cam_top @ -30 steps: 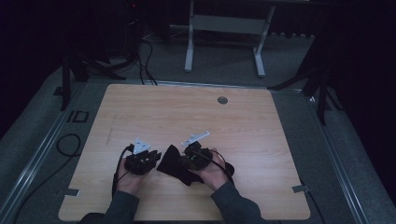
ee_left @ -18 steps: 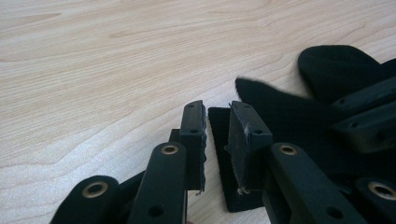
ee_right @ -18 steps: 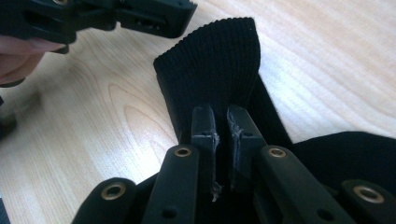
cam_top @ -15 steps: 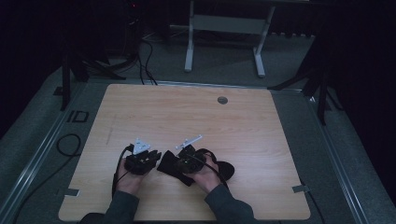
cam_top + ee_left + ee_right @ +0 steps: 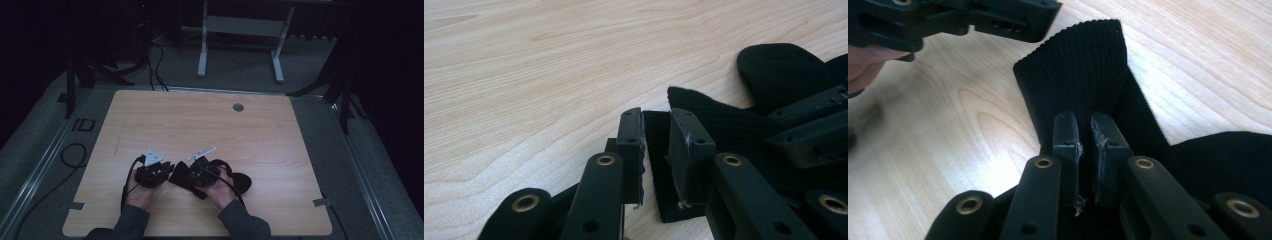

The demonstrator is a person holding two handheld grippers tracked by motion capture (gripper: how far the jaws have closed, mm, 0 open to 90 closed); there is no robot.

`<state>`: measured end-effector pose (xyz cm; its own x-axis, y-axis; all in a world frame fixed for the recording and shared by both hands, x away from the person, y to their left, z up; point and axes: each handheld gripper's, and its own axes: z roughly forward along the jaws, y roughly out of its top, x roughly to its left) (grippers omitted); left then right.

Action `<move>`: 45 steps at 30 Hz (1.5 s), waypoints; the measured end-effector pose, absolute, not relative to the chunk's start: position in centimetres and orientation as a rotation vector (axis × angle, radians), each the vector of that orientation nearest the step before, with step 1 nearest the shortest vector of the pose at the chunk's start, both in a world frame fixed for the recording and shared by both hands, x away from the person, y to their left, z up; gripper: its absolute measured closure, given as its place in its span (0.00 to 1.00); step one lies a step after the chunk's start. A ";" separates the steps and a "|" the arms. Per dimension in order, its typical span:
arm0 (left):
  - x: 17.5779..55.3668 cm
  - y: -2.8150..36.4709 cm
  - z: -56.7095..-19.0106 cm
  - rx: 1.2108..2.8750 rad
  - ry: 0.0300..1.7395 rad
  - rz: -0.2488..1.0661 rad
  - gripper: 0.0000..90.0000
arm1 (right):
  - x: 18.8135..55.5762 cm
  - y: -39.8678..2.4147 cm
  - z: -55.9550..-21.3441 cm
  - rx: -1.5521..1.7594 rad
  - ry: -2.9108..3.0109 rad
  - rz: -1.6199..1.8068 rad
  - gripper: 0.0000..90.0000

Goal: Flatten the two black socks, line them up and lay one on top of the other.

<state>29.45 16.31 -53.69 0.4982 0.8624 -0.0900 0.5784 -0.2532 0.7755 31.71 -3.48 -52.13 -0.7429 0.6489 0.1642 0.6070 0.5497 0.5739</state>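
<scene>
The black sock [image 5: 1078,80] lies on the near middle of the tabletop [image 5: 200,125], its ribbed cuff stretched flat toward my left side. My right gripper [image 5: 1085,135] is clenched on the fabric just behind that cuff; the knit fills the narrow slot between its jaws. My left gripper [image 5: 656,140] straddles the cuff's corner, jaws parted with cloth in the gap, not yet pinching. I judge the risk is here: if I pull before the left closes, the corner slips free and the cuff bunches under the right jaws.
</scene>
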 end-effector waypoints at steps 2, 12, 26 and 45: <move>29.4 16.2 -53.7 1.963 1.181 0.457 0.85 | 31.9 -3.5 -52.3 1.117 2.699 0.945 0.92; 29.4 15.6 -53.9 1.996 1.147 0.442 0.85 | 32.0 -3.1 -53.3 1.124 2.716 0.899 0.91; 29.6 13.6 -55.1 2.136 1.102 0.454 0.85 | 32.1 -3.0 -53.9 1.107 2.742 0.891 0.89; 29.6 13.5 -55.1 2.136 1.119 0.461 0.86 | 33.8 -10.3 -49.9 1.197 2.563 1.012 0.74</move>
<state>29.62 13.47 -55.15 0.5692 0.8222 0.0008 0.5839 -0.4049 0.7036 33.84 -10.27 -49.88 -0.6749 0.7224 0.1507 0.6304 0.4582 0.6266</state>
